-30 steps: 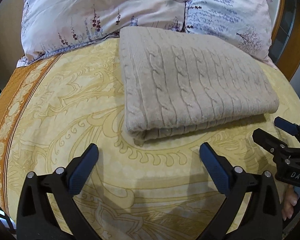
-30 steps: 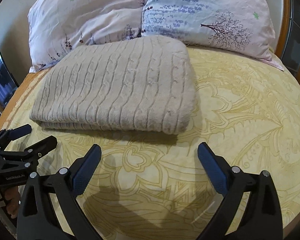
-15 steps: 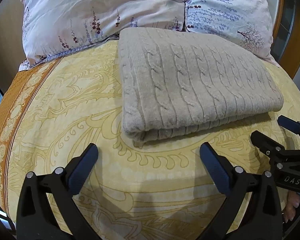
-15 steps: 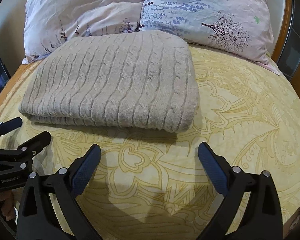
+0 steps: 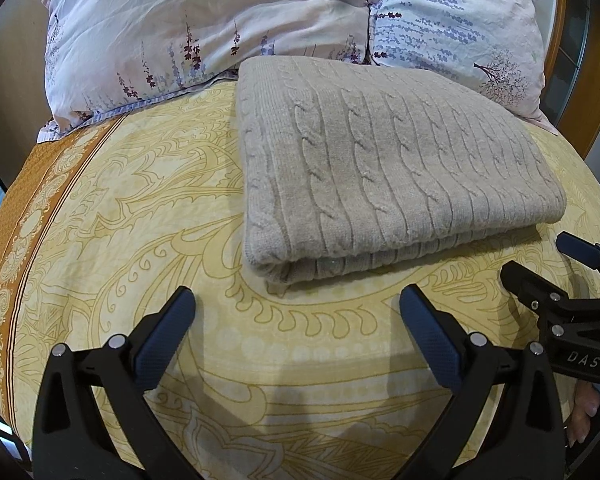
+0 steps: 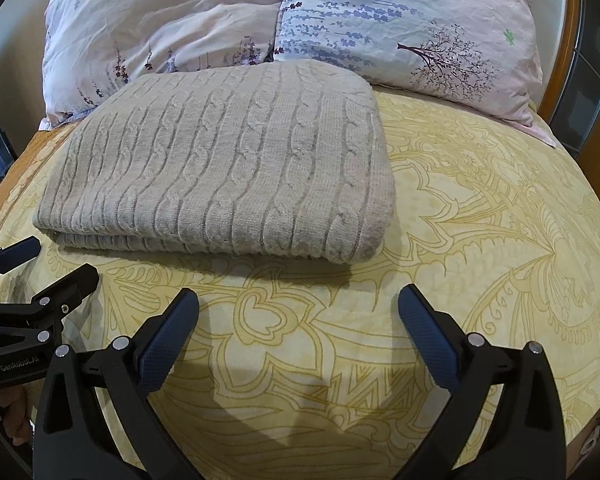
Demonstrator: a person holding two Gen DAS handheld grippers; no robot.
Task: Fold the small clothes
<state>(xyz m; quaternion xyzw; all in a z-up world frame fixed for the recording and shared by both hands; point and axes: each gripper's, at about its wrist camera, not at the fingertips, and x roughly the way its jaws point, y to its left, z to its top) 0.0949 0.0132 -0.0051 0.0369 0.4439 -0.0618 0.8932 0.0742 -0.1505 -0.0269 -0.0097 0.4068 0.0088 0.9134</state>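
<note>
Both claws moved closer to folded cable-knit sweater [image 5: 388, 168]; left claw [image 5: 296, 320], right claw [image 6: 298, 320] spread, empty.

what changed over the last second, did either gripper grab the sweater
No grab. Both grippers moved a little closer to the folded sweater, which now sits slightly larger and nearer in both wrist views. The left gripper and right gripper stayed open and empty, short of its near edge. The sweater stayed folded in the same spot on the bedspread, against the pillows.
</note>
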